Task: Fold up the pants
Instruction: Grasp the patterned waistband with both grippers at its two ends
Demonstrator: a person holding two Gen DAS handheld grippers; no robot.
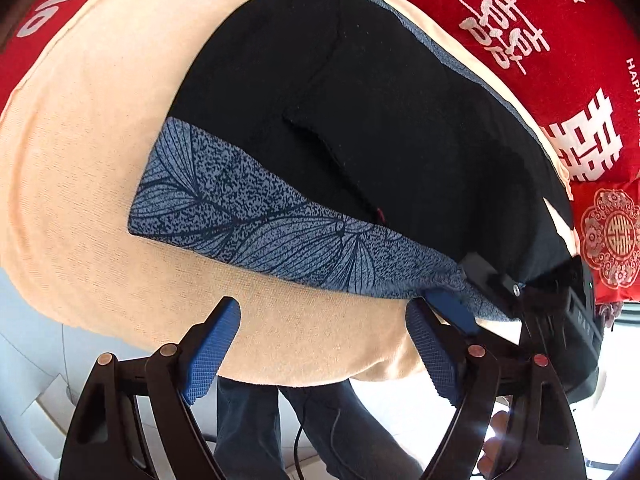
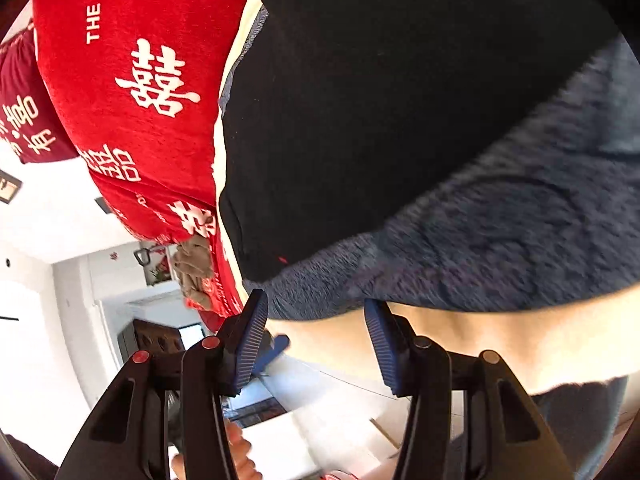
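Pants [image 1: 360, 120], soft, light and limp, on a beige sheet [image 1: 80, 160]: both claws, left [image 1: 320, 344] and right [image 2: 316, 336], gape wide and empty; best pinched at the blue waistband [image 1: 248, 224] corners.

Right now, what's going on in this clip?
A person with a handheld gripper in each hand is folding pants on a cream cloth spread over a red quilt. The pants, black with a blue leaf-print band, lie flat and look partly folded. The left gripper hovers open just short of the near edge, holding nothing. The right gripper is also open, its jaws at the blue band's edge; whether it touches is unclear.
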